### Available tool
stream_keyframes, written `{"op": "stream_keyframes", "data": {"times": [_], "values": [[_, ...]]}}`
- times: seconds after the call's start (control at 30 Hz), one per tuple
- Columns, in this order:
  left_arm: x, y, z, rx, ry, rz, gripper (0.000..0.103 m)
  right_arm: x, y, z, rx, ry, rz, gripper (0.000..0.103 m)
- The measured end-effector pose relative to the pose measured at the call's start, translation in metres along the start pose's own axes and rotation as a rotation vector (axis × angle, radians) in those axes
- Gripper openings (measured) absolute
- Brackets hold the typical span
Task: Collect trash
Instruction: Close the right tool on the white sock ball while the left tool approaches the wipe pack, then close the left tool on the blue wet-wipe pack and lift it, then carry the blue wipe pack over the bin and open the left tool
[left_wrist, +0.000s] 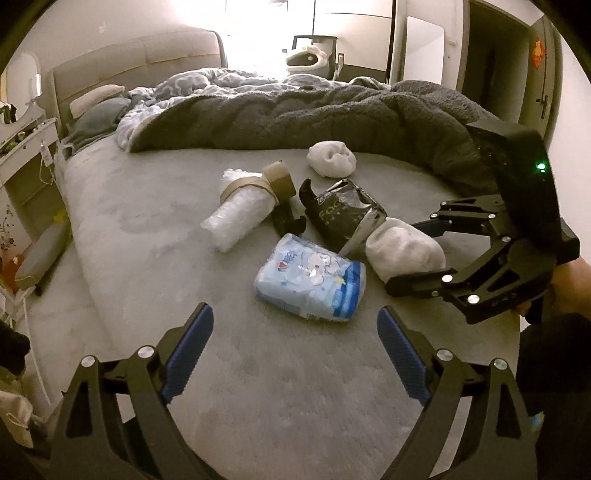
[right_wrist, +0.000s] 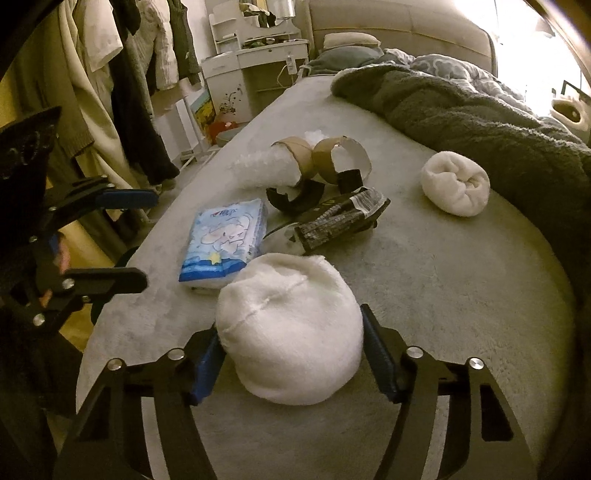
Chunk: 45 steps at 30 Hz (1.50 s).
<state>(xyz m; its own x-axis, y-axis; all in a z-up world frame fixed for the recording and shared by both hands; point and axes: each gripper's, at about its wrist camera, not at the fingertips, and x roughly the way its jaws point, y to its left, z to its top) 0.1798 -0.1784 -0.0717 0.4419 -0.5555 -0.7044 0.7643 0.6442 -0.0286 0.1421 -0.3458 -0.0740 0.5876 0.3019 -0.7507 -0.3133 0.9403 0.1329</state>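
Observation:
Trash lies in a heap on the grey bed (left_wrist: 155, 280): a blue tissue pack (left_wrist: 310, 284) (right_wrist: 225, 242), a torn black foil bag (left_wrist: 340, 214) (right_wrist: 340, 218), a bubble-wrap roll (left_wrist: 236, 218) (right_wrist: 258, 170) and cardboard tape rings (left_wrist: 280, 181) (right_wrist: 340, 158). My left gripper (left_wrist: 295, 314) (right_wrist: 147, 238) hovers open just short of the tissue pack, nothing between its fingers. My right gripper (right_wrist: 291, 325) (left_wrist: 404, 254) is shut on a white rolled cloth bundle (right_wrist: 291, 332) (left_wrist: 402, 251) that rests on the bed, one blue pad against each side. A second white bundle (left_wrist: 332, 160) (right_wrist: 456, 188) lies farther back.
A thick grey blanket (left_wrist: 332, 110) (right_wrist: 461, 110) is bunched along the far side of the bed. Clothes (right_wrist: 110, 74) hang beside the bed's near edge, with a white dresser (right_wrist: 255, 62) by the headboard. A dark doorway (left_wrist: 509, 66) is at the right.

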Motion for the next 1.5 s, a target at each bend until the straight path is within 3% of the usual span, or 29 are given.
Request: {"op": "stream_keyframes", "data": {"times": [0.2, 0.53, 0.83, 1.33, 1.5], "values": [[0.016, -0.003, 0.006, 0.022, 0.022, -0.003, 0.092, -0.004, -0.008, -0.002, 0.021, -0.004, 0.037, 0.058], [0.038, -0.016, 0.014, 0.067, 0.047, -0.008, 0.092, -0.023, -0.02, -0.004, 0.075, -0.049, 0.089, 0.056], [0.051, -0.021, 0.018, 0.065, 0.057, 0.014, 0.091, -0.045, -0.032, 0.0, 0.129, -0.161, 0.137, 0.057], [0.046, -0.02, 0.017, 0.034, 0.066, 0.048, 0.077, -0.043, -0.02, 0.02, 0.138, -0.181, 0.137, 0.056], [0.028, -0.005, 0.015, -0.058, 0.033, 0.074, 0.077, -0.041, -0.007, 0.033, 0.138, -0.197, 0.13, 0.056]]}}
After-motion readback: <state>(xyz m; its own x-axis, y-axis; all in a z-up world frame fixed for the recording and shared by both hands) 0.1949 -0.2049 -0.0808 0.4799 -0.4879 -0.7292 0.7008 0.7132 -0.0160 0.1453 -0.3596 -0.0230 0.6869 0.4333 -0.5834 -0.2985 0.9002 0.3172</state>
